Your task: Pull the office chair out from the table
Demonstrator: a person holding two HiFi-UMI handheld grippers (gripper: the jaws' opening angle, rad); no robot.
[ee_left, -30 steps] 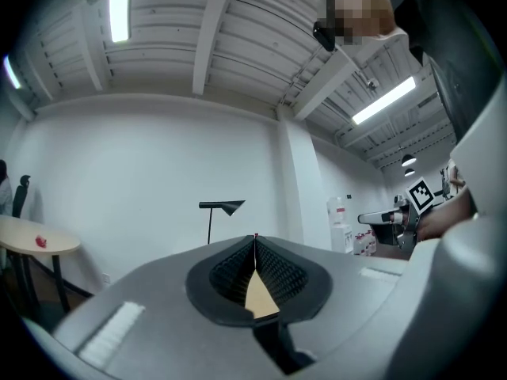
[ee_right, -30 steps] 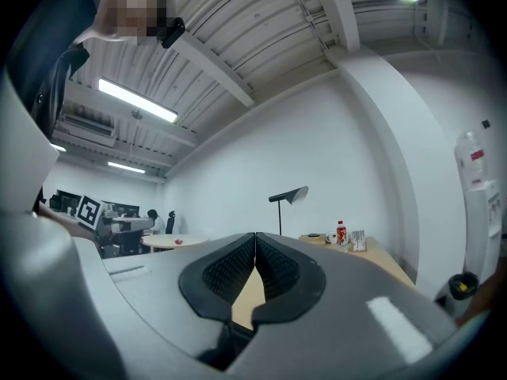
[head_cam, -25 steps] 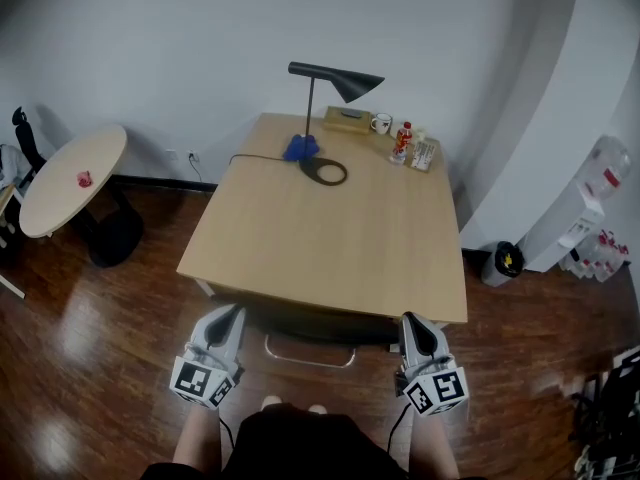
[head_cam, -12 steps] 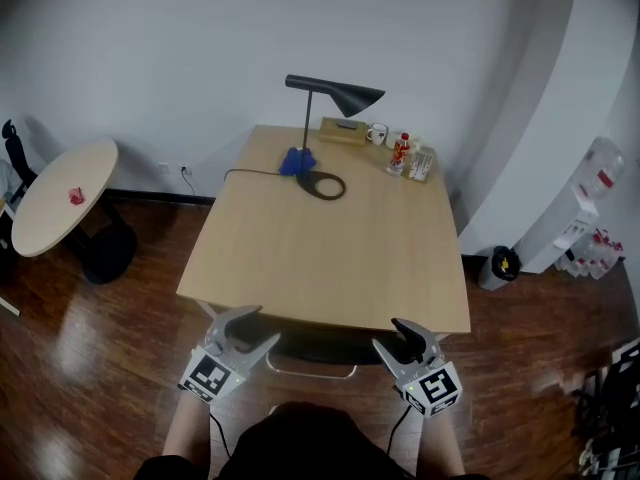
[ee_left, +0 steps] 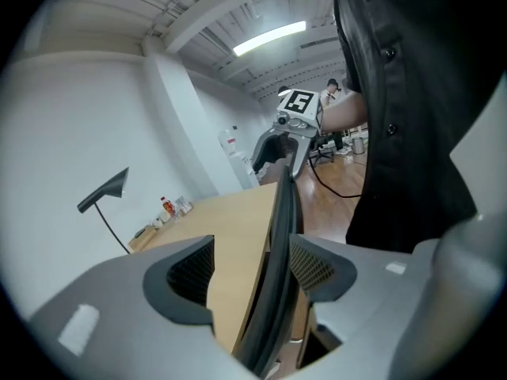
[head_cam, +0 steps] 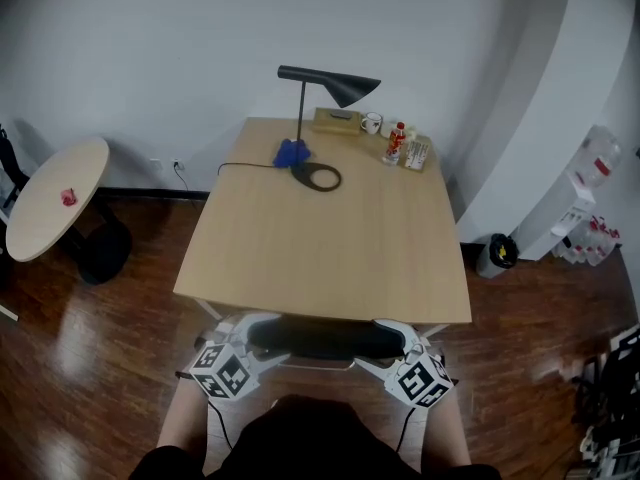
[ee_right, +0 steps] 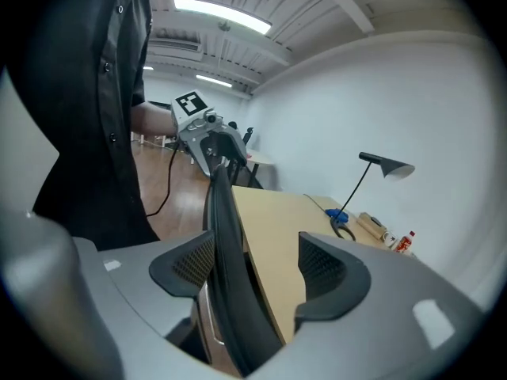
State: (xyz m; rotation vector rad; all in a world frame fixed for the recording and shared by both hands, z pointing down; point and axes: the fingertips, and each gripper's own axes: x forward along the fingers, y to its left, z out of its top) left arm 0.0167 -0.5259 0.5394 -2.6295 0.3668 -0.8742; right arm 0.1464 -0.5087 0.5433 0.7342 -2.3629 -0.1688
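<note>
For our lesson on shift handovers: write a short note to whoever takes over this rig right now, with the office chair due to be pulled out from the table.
Left claw: jaws opening, astride the top edge of the office chair back at its left end, not clamped.
Right claw: jaws opening, astride the same edge at the right end, no grip.
Position: the office chair is tucked under the near edge of the table.
Done: both claws are placed over the chair's back.
Left: close both claws on the back, then draw the office chair away from the table.

Black office chair [head_cam: 320, 338] — backrest upright, tucked under table [head_cam: 320, 243]
</note>
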